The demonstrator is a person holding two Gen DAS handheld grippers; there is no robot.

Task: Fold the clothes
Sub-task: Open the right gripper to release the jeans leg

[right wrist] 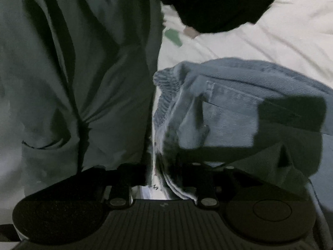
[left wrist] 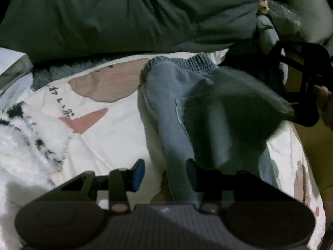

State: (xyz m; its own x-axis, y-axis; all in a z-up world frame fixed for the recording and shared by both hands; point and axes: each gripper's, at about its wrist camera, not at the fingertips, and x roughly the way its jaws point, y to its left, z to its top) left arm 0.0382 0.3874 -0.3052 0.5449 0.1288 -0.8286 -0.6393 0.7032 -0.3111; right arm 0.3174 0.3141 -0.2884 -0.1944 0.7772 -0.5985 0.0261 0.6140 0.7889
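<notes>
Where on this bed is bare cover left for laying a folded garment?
One free patch: printed quilt between the jeans and the fluffy white blanket, below the dark green garment. Crowded along the jeans' waistband and the bags beyond.

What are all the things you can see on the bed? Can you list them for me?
jeans: one pair, light blue, lying on the bedspread in the middle, elastic waistband at the far end
green garment: one, dark green, crumpled beyond the jeans
bedspread: one, cream with pink and tan shapes, under everything
fluffy fabric: one, white with black flecks, at the left edge
left tool: one, black with blue pads, open over a jeans leg
right tool: one, black, blurred, near the waistband at the right; grip unclear
</notes>
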